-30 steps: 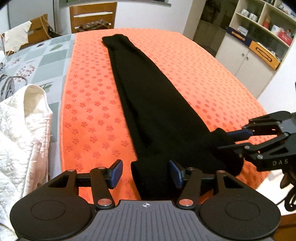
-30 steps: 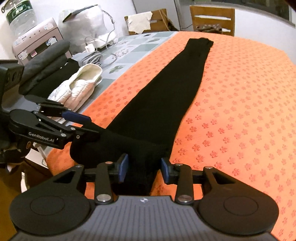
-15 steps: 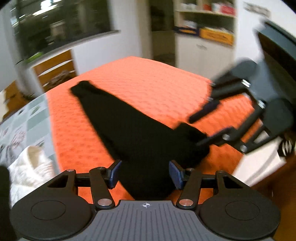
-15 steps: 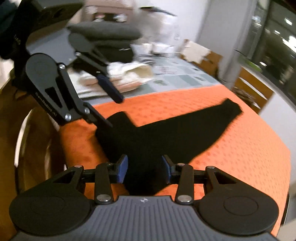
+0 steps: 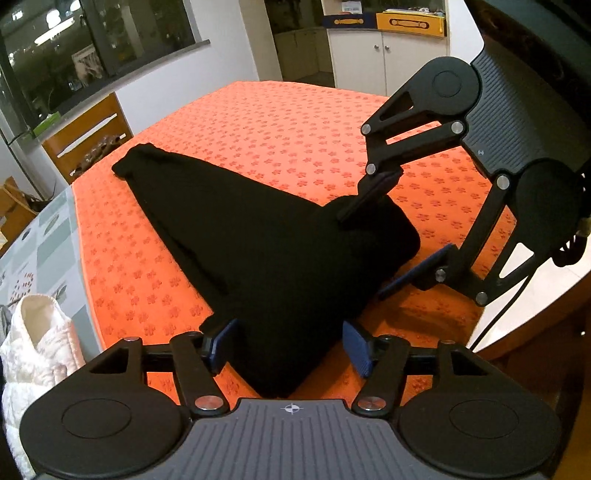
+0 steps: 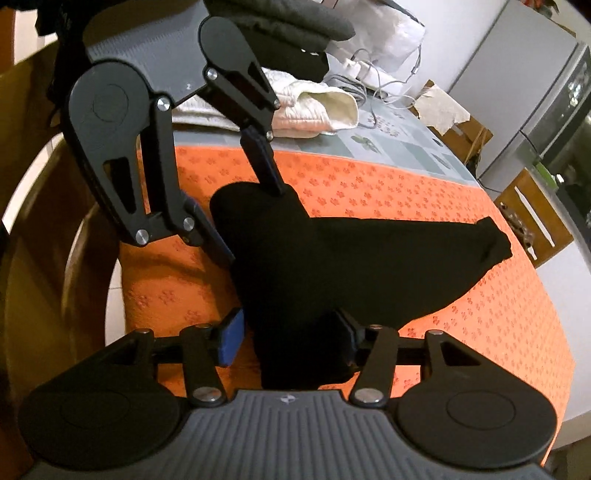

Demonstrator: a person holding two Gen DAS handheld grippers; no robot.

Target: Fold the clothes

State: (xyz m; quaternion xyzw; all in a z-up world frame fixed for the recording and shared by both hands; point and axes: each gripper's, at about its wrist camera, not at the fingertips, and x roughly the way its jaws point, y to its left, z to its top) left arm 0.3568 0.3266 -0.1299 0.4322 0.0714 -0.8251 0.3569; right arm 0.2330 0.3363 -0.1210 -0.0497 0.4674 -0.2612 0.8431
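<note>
Black trousers (image 5: pixel 258 236) lie lengthwise on the orange cloth (image 5: pixel 295 125), narrow end far off, wide end bunched at the near edge so I can work both corners at once. My left gripper (image 5: pixel 288 345) and right gripper (image 6: pixel 291 338) each straddle a corner, jaws opening, fabric between the pads but no longer pinched, I judge.

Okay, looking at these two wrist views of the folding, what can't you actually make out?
- Near end of the long black knit garment: left wrist view, runs under the left gripper, whose opening jaws straddle it.
- Same end, right wrist view: under the opening right gripper; pad contact unclear.
- Cream quilted garment: cut by the frame edge.
- Dark folded pile: partly behind the left gripper.
</note>
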